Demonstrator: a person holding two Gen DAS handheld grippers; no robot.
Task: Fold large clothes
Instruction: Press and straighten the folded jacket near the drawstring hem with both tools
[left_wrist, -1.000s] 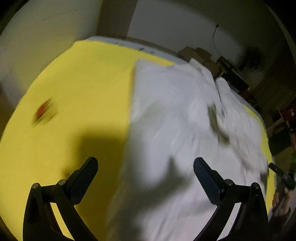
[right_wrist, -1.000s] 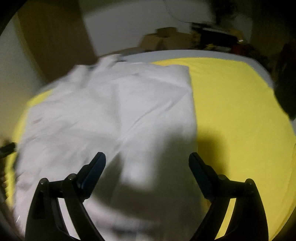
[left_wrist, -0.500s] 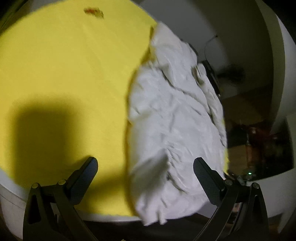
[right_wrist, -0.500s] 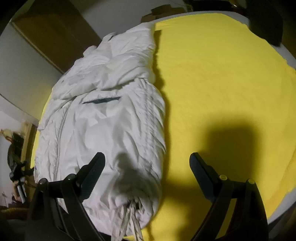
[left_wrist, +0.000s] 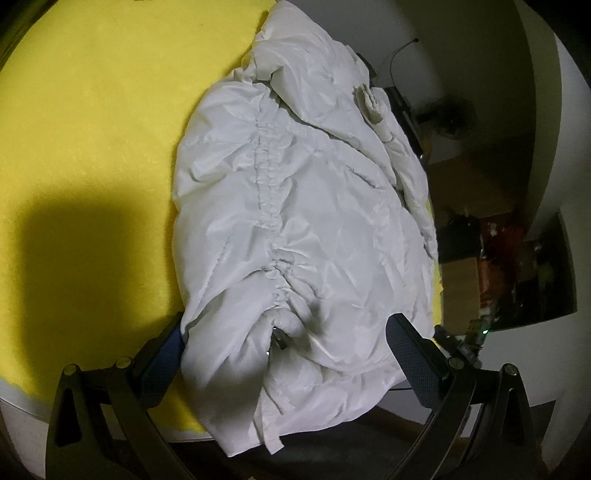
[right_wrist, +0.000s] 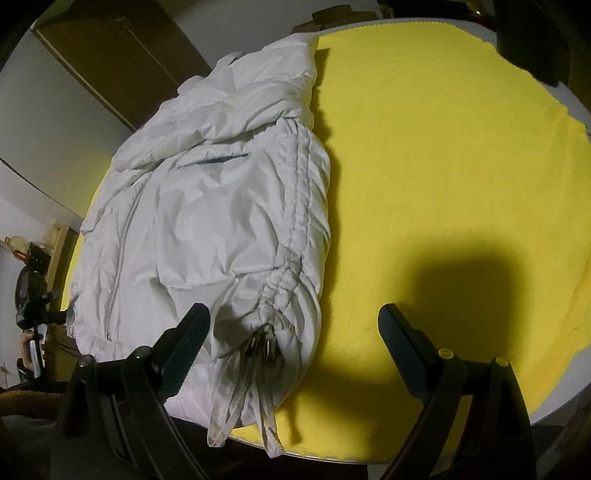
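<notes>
The white jacket (left_wrist: 306, 221) is being shown lying on the yellow-covered bench (right_wrist: 443, 166), both spread grippers (left_wrist: 284, 343) (right_wrist: 293, 332) straddling its hem, its zipper (right_wrist: 122, 254) being revealed only rightward.

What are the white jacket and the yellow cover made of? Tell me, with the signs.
White jacket: looks like thin synthetic shell, probably nylon or polyester, slightly glossy; sharp crinkles, puffy body, gathered seam. Yellow cover: looks like soft matte cloth, perhaps felt or fleece; no shine, faintly fuzzy surface, ragged far edge. Neither is certain.

A white table (right_wrist: 546, 406) carries a yellow cloth (right_wrist: 443, 166), with a white jacket (right_wrist: 221, 221) on it.
</notes>
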